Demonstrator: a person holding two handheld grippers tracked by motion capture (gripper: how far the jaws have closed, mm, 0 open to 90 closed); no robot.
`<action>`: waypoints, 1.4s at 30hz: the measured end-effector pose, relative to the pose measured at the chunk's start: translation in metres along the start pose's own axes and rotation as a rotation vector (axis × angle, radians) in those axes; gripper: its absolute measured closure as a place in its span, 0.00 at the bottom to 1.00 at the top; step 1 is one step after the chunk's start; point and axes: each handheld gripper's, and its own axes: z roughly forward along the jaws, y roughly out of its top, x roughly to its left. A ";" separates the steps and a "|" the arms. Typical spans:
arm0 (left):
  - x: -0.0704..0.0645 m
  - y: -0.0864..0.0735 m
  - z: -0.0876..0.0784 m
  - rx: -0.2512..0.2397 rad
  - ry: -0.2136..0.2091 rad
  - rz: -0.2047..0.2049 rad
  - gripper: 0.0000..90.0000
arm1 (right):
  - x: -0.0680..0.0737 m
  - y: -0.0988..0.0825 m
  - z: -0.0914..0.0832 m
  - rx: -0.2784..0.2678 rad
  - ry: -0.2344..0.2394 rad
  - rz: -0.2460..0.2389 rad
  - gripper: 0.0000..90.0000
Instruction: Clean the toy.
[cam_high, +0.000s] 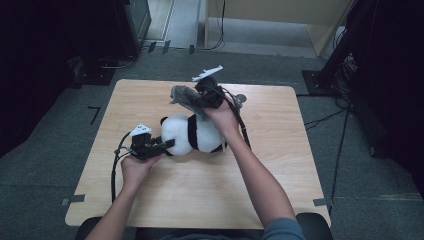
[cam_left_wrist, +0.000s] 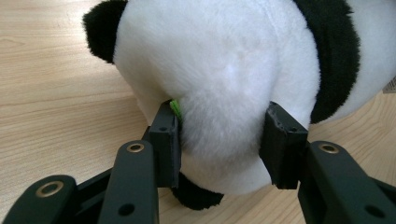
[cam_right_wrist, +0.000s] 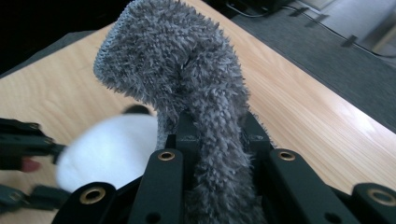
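I've got my left gripper (cam_high: 167, 145) clenched on the plush panda (cam_high: 192, 134) mid-table, right gripper (cam_high: 192, 102) gripping a grey fuzzy sock (cam_high: 182, 94) above it, toward the far edge. Next, I'd judge: pull sock onto panda.

A black-and-white plush panda (cam_high: 192, 134) lies on its side on the wooden table, near the middle, its white fur pinched at one end. A shaggy grey sock (cam_right_wrist: 187, 79) hangs limp in the air just above it, bent over at the top.
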 end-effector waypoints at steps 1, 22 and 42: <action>0.000 0.000 0.000 -0.002 -0.001 -0.004 0.60 | 0.006 0.003 0.004 0.006 0.010 -0.006 0.84; 0.000 0.001 -0.001 0.009 0.005 -0.022 0.62 | 0.021 -0.013 0.047 0.127 0.057 -0.029 0.83; 0.000 0.001 -0.001 0.006 0.003 -0.022 0.64 | -0.058 -0.046 -0.006 0.082 -0.061 0.076 0.83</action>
